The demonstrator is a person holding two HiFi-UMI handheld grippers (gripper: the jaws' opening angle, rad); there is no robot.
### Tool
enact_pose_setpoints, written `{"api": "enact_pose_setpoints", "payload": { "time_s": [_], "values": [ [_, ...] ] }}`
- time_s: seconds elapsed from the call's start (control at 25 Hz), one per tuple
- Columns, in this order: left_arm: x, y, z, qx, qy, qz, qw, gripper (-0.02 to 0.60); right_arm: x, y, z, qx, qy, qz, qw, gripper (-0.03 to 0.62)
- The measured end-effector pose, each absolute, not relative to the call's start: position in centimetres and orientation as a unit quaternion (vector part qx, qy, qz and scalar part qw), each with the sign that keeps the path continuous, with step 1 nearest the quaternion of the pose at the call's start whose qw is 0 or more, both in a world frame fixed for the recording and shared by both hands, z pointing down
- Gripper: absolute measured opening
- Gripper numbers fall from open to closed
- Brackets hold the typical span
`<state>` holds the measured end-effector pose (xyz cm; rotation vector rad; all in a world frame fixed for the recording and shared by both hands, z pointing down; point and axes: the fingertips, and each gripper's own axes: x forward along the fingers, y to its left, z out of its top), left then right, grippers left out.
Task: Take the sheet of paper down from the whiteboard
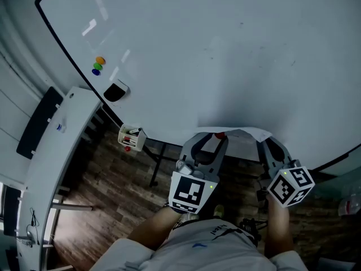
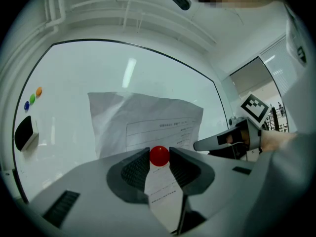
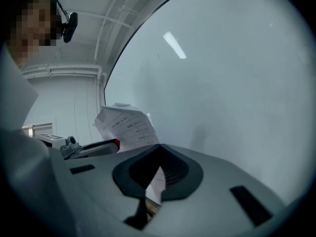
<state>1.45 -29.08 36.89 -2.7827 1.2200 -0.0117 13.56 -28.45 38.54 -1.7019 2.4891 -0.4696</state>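
A white printed sheet of paper (image 1: pixel 243 133) (image 2: pixel 148 121) (image 3: pixel 126 124) lies against the lower part of the whiteboard (image 1: pixel 225 49), rumpled along its top. A round red magnet (image 1: pixel 220 135) (image 2: pixel 159 155) sits on it. My left gripper (image 1: pixel 211 140) (image 2: pixel 159 158) is shut on that magnet, which shows between the jaw tips. My right gripper (image 1: pixel 269 144) (image 3: pixel 155 174) is shut on the sheet's right edge, and paper runs down between its jaws. Each gripper shows in the other's view, the right gripper (image 2: pixel 229 139) and the left gripper (image 3: pixel 91 148).
Orange, green and blue magnets (image 1: pixel 98 66) and a black eraser (image 1: pixel 115 91) cling to the board's left part. A small box of markers (image 1: pixel 131 135) hangs below the board's edge. A long white table (image 1: pixel 56 151) stands at the left over a wooden floor (image 1: pixel 118 191).
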Motion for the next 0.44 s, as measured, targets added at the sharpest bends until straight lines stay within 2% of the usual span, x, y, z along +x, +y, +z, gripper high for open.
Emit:
{"api": "enact_pose_setpoints", "payload": {
  "time_s": [0.44],
  "values": [
    [1.56,-29.03,36.11,-0.913,0.404,-0.002,0.058,0.133,13.51,-28.18,37.95,-0.552,0.818,-0.155,0.045,0.014]
  ]
}}
